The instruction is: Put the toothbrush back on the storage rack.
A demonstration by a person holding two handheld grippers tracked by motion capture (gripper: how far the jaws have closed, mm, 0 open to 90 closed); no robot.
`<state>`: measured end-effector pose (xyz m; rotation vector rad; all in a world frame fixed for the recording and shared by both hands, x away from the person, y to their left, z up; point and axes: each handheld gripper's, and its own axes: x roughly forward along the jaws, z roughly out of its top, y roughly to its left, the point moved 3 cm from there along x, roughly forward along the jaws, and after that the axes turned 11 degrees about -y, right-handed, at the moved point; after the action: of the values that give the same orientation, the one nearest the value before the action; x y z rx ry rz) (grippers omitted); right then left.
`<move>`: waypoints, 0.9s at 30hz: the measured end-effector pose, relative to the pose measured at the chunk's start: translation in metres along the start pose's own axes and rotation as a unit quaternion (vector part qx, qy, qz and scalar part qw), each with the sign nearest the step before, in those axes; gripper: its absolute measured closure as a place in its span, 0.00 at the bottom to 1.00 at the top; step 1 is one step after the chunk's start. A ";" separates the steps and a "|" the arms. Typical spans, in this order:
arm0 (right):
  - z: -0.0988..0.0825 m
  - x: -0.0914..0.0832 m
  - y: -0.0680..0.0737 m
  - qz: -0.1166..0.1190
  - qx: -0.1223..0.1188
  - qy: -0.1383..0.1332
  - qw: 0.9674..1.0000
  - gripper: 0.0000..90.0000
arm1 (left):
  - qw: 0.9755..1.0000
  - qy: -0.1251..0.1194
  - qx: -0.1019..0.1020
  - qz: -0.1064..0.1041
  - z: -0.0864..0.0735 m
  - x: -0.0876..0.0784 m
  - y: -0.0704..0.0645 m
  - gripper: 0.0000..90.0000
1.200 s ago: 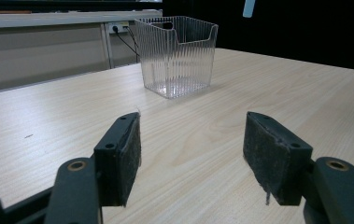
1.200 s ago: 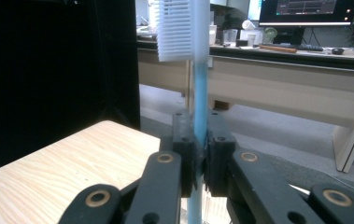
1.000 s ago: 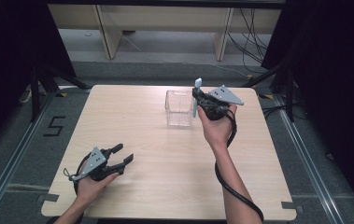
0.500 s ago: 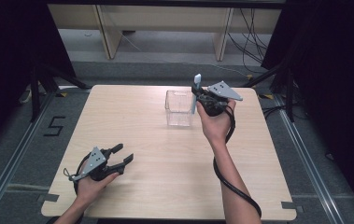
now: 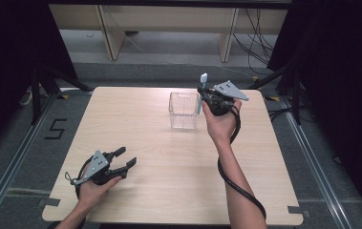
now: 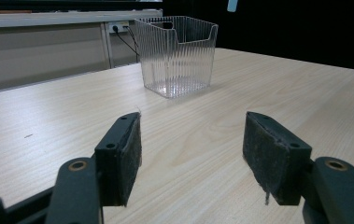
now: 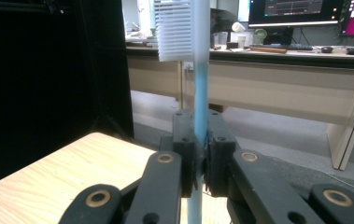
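A toothbrush (image 5: 201, 95) with a light blue handle and white bristles (image 7: 174, 30) stands upright, head up. My right gripper (image 5: 202, 99) is shut on its handle (image 7: 201, 102), held in the air just right of a clear ribbed plastic container (image 5: 184, 110) on the far middle of the table. The container (image 6: 177, 56) looks empty. My left gripper (image 5: 123, 157) rests low at the table's near left, open, with nothing between its pads (image 6: 128, 154).
The light wooden table (image 5: 169, 157) has bare surface between the two hands. A cable (image 5: 238, 183) trails from the right gripper along the forearm. Desks and monitors (image 7: 286, 14) stand beyond the far edge, with dark curtains at both sides.
The right hand has edged slightly upward with the toothbrush, staying beside the container. The left gripper has not moved.
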<state>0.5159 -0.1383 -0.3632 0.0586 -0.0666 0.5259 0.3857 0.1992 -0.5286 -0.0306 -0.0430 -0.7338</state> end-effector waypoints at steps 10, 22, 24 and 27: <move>0.002 0.005 -0.004 -0.008 0.004 -0.005 1.000 0.95 | 1.000 0.000 -0.001 -0.001 0.000 0.000 0.000 0.41; 0.001 0.013 -0.009 -0.012 0.010 -0.005 1.000 0.95 | 1.000 -0.001 0.000 -0.001 0.000 0.000 0.000 0.41; 0.001 0.015 -0.010 -0.013 0.003 -0.006 1.000 0.95 | 1.000 -0.001 -0.001 -0.001 0.000 0.000 0.000 0.41; 0.000 0.017 -0.010 -0.018 0.007 -0.004 1.000 0.95 | 1.000 -0.001 0.000 -0.001 0.000 0.000 0.000 0.41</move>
<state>0.5359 -0.1383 -0.3625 0.0746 -0.0696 0.4909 0.3853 0.1993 -0.5286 -0.0315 -0.0439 -0.7366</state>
